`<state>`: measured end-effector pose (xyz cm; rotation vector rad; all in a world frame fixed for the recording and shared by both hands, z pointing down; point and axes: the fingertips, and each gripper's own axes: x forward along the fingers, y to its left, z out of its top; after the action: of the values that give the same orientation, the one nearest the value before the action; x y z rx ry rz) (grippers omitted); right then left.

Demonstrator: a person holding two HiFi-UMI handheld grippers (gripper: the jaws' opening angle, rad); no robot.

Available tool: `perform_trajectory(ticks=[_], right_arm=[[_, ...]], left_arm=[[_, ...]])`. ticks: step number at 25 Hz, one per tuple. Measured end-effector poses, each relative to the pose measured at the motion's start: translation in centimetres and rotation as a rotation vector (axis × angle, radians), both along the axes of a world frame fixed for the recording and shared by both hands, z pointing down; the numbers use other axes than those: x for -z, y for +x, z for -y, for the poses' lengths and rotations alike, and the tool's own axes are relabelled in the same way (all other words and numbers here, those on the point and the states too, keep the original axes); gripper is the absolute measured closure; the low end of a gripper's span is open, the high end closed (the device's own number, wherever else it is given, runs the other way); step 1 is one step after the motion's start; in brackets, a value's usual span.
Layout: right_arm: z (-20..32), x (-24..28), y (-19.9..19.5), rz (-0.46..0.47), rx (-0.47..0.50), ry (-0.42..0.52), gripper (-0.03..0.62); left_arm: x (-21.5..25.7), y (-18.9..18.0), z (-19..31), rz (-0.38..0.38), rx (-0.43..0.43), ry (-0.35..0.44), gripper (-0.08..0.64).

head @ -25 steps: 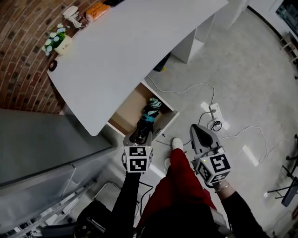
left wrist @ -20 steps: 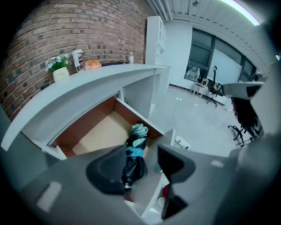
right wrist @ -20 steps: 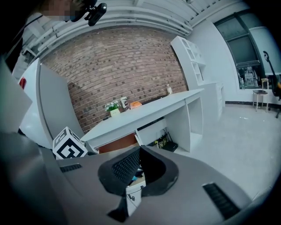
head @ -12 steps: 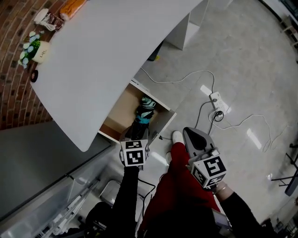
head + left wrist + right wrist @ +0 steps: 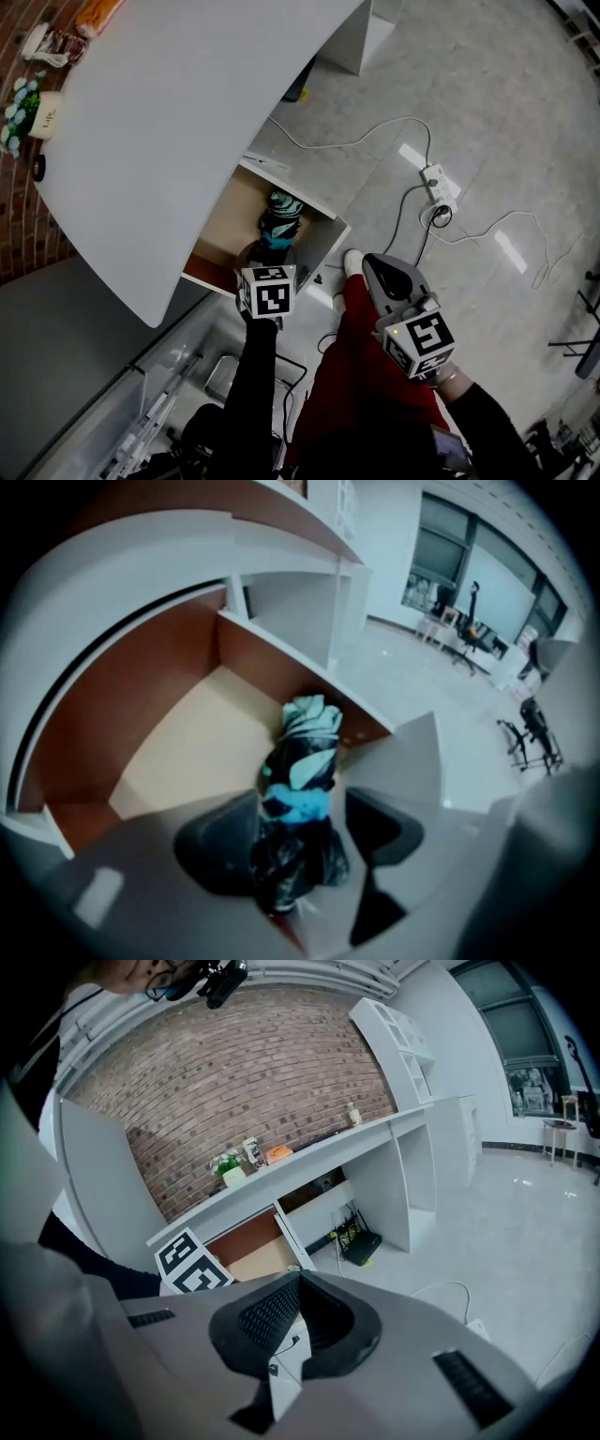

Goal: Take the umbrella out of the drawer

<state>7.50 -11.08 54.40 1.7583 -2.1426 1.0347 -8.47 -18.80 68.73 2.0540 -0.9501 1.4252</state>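
A folded black and teal umbrella (image 5: 302, 752) lies in the open wooden drawer (image 5: 192, 747) under the white desk (image 5: 178, 122). In the left gripper view, my left gripper (image 5: 300, 810) points steeply down into the drawer. Its jaws are opening, and the umbrella's near black end sits between the dark pads (image 5: 217, 841) with a gap on the right side. In the head view the umbrella (image 5: 279, 217) shows just past the left gripper (image 5: 265, 255). My right gripper (image 5: 373, 267) hangs over the floor beside the drawer, its jaws shut on nothing (image 5: 298, 1286).
The drawer's white front panel (image 5: 323, 246) stands between the two grippers. A power strip (image 5: 439, 187) and cables (image 5: 375, 155) lie on the grey floor. A potted plant (image 5: 28, 108) sits on the desk by the brick wall. A red-trousered leg (image 5: 361, 375) is below.
The left gripper has dropped down into the drawer and now covers the umbrella's near end. The right gripper has sunk a little beside the drawer front.
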Motion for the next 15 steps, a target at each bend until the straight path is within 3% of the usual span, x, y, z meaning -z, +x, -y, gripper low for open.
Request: perform_trajectory(ticks=[9,15], right_arm=[[1.1,-2.7,0.8,0.018,-0.017,-0.055,0.594],[1.6,-4.5,0.6,0.026,-0.010,-0.074,0.594]], left_arm=[[-4.2,-0.1,0.7,0.114,-0.019,-0.032,0.262],[-5.8,0.5,1.3,0.120,-0.050,-0.060,0.262]])
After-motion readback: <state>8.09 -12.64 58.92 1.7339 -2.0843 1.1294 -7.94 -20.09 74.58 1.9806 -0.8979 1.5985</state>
